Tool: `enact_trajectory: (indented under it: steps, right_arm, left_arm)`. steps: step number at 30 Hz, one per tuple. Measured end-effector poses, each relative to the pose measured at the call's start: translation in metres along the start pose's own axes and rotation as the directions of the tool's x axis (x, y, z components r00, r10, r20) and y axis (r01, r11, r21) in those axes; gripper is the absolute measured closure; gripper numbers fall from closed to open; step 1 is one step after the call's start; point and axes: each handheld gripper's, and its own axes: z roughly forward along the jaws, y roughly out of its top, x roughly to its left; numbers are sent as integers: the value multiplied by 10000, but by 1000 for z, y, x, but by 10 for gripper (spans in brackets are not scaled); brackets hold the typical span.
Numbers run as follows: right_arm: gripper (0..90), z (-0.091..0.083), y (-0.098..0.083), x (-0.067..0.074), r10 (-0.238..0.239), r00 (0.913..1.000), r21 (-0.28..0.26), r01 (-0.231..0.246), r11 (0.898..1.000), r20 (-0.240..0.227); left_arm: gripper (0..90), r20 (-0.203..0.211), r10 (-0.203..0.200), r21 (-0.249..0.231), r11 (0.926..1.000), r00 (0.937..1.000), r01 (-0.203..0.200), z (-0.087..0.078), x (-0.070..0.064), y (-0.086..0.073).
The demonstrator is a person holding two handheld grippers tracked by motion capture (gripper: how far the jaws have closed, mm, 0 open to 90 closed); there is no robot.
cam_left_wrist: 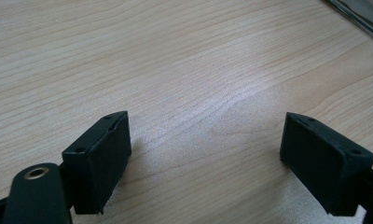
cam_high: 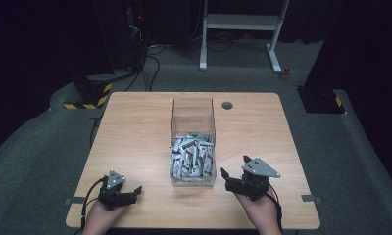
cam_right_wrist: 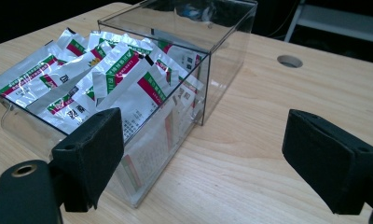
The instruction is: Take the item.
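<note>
The left gripper [cam_high: 128, 194] rests at the near left of the wooden counter [cam_high: 135, 142], jaws spread wide over bare wood, holding nothing. The right gripper [cam_high: 234, 169] sits at the near right, jaws likewise wide and empty, just beside the clear box [cam_high: 193, 115]. The box stands at the counter's centre, holding a heap of silver sachets [cam_high: 191, 156]. A round cable hole [cam_high: 227, 105] lies beyond it.

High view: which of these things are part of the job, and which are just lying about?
Likely part of the job:
clear box
sachets piled inside it
left gripper, open
right gripper, open

Just there:
table's cable hole
white frame on the floor beyond
tape marks at the table's edges
</note>
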Motion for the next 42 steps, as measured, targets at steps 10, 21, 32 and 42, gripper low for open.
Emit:
enact_trajectory:
  steps: [10,21,32,42]
  right_arm:
    - [130,11,5,6,-157,9999,158,157,9998,-35]
    - [130,18,12,12,-54,9998,13,54,10000,-193]
    - [143,18,16,13,-29,9993,-120,25,9999,-376]
    - [231,21,23,17,114,9979,-372,-138,9992,-630]
  left_arm:
    - [164,-25,-7,16,10000,10000,8,0,0,0]
    - [164,-31,1,19,10000,10000,-1,0,0,0]
    - [164,-35,78,21,10000,10000,-78,0,1,0]
    - [162,38,40,3,10000,10000,-40,0,0,0]
